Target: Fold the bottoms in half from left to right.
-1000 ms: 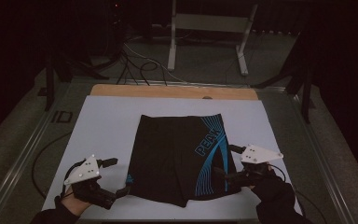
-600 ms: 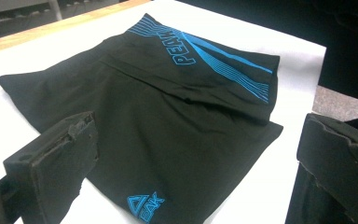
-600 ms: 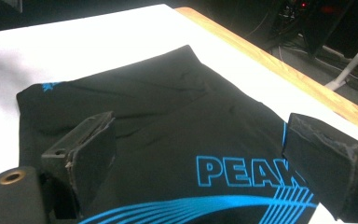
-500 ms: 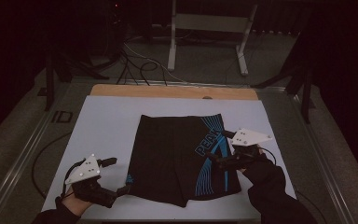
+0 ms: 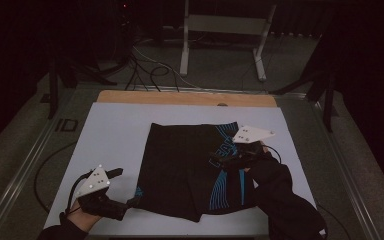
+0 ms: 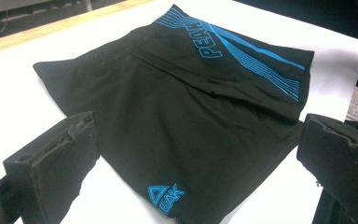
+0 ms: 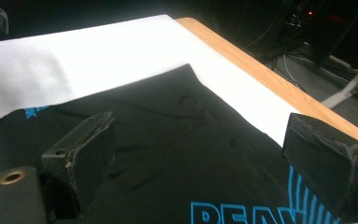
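High view: black shorts (image 5: 190,170) with blue stripes lie flat.

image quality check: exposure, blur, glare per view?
High view: dim, surroundings near black, white table evenly lit, black shorts lose detail. Left gripper view: table blown out, shorts sharp, near jaws soft. Right gripper view: table overexposed, shorts' folds faint, jaws blurred.

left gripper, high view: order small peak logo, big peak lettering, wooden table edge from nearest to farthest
From the left gripper:
1. Small PEAK logo, at the shorts' near left corner.
2. Big PEAK lettering, on the shorts' right side, by the right gripper.
3. Wooden table edge, along the far side.
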`<state>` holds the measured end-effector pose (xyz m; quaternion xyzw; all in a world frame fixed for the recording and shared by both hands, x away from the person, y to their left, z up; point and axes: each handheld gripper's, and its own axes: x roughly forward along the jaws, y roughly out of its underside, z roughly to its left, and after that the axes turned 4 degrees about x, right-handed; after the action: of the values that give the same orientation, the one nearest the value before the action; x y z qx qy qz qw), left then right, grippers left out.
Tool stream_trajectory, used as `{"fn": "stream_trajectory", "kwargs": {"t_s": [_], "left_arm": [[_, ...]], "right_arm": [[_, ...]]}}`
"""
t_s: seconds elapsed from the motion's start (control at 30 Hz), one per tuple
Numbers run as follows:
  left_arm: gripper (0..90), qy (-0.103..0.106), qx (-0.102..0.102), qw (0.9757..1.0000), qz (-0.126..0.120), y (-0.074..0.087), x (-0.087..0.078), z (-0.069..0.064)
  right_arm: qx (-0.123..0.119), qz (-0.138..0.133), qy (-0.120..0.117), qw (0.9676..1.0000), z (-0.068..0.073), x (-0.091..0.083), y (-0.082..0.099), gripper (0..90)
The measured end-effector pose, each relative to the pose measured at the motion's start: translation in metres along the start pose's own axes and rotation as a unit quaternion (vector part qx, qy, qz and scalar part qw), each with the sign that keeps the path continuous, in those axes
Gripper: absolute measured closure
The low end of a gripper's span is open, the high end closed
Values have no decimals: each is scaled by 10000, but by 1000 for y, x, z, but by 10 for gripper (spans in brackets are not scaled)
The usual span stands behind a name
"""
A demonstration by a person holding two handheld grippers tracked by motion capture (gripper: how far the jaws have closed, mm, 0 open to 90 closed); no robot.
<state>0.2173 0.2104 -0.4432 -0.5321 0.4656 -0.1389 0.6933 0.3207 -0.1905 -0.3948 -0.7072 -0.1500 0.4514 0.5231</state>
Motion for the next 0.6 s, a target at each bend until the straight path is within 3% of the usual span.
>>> {"fn": "stream_trajectory", "kwargs": {"t_s": [0.33, 0.6], "left_arm": [[0, -13, -49, 10000, 34, 1, 0, -1], [0, -115, -98, 9996, 251, 3, 2, 0]], "right_arm": [[-59, 69, -75, 9999, 3, 28, -11, 98], [-165, 190, -153, 9996, 1, 52, -18, 98]]}}
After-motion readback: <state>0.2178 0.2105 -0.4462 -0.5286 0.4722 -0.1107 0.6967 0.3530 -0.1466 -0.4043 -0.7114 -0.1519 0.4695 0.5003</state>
